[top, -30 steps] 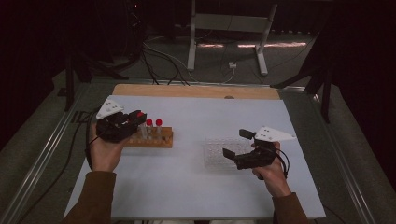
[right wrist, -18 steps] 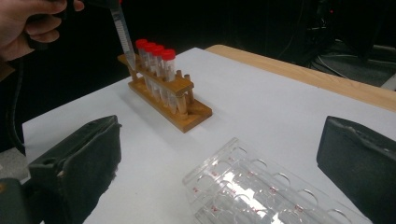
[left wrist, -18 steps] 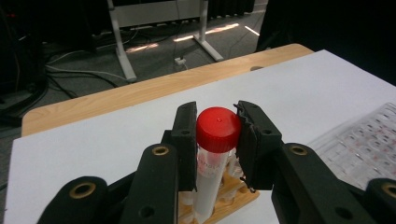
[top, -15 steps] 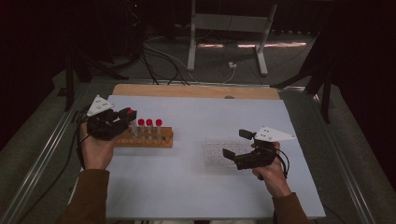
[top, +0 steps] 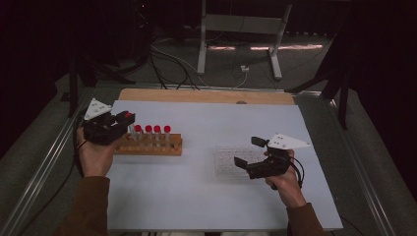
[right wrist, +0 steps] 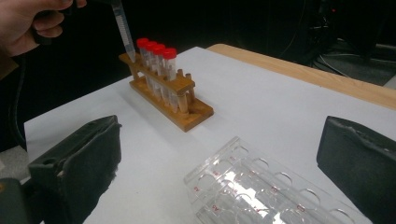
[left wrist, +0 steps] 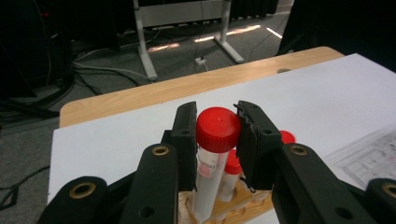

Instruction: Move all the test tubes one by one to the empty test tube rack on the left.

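My left gripper is shut on a red-capped tube, its pads pressing the cap from both sides. The tube hangs tilted, its tip just above the left end of the wooden rack. Several more red-capped tubes stand upright in the rack. My right gripper stands open at the right of the table, with nothing between its pads. It hovers at the near right edge of a clear well plate, and that plate lies just ahead of its jaws.
The white table top has a wooden strip along its far edge. Beyond it are a metal stand's legs and cables on the floor. Metal rails run along the table's left and right sides.
My left gripper has moved to the left along the rack with the tube in it, uncovering the tubes that stand in the rack. The right gripper has stayed in place.
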Available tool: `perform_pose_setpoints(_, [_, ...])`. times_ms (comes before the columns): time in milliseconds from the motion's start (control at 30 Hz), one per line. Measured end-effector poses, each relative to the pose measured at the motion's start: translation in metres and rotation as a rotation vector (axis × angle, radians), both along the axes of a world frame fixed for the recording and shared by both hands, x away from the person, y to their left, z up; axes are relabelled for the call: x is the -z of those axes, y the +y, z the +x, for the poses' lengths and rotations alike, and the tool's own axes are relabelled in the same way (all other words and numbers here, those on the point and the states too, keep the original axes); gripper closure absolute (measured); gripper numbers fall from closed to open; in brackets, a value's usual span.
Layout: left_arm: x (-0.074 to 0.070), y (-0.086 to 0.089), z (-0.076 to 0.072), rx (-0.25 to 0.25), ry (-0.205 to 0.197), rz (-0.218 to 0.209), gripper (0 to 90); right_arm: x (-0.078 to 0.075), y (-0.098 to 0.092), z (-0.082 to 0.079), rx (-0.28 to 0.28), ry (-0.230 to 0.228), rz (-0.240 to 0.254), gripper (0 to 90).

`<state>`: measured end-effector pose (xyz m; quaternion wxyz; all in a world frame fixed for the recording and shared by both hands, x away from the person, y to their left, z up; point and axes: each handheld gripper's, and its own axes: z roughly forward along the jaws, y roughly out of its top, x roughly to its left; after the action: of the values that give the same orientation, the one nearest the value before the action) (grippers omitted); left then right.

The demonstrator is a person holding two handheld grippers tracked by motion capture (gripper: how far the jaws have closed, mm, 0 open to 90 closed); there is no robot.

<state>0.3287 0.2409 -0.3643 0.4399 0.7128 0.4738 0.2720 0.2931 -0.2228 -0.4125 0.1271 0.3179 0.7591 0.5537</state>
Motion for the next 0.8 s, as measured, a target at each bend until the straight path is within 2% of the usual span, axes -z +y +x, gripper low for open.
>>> perform_pose_setpoints(433, [0.008, 0.011, 0.011, -0.073, 0.008, 0.002, 71.0, 0.001, 0.0, 0.001, -0.002, 0.003, 0.001, 0.0])
perform_pose_setpoints(800, [0.016, 0.013, 0.017, -0.098, 0.026, 0.006, 71.0, 0.001, 0.0, 0.0, -0.003, 0.001, 0.002, 0.0])
